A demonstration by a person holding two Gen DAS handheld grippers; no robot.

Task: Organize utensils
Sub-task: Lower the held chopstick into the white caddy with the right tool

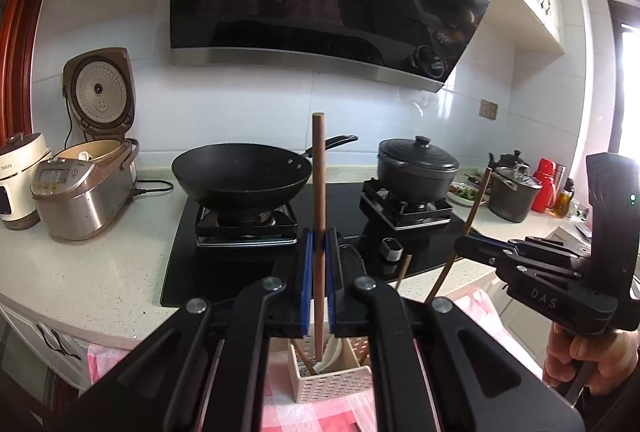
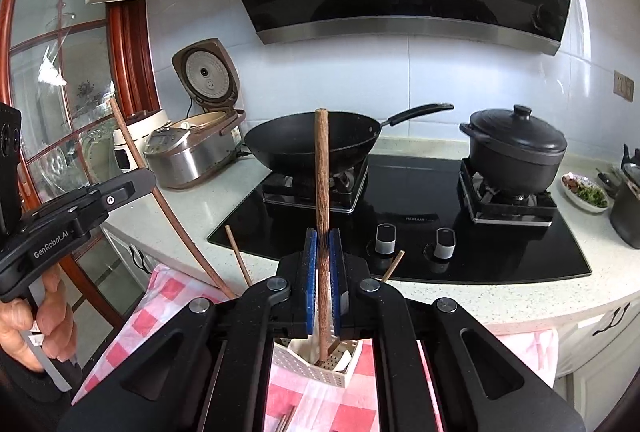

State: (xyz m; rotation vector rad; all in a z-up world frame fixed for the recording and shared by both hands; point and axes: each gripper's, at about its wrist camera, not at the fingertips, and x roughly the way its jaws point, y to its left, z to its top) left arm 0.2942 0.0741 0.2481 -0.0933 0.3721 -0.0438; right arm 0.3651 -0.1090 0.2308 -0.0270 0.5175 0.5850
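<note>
Above the perforated cream plastic utensil basket (image 1: 332, 380) on the pink checked cloth (image 2: 176, 308), each gripper pinches a brown wooden chopstick: left gripper (image 1: 319, 244), stick (image 1: 319, 168); right gripper (image 2: 323, 244), stick (image 2: 322, 168). Lower both straight, tips inside, before releasing. Readable: "GenRobot.AI", "DAS".

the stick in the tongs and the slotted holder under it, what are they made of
The stick in the right tongs looks like wood: reddish-brown, matte, with faint grain streaks. The slotted holder looks like plastic: cream, smooth, with even rows of moulded holes. The stick in the left tongs looks alike, probably wood too.
</note>
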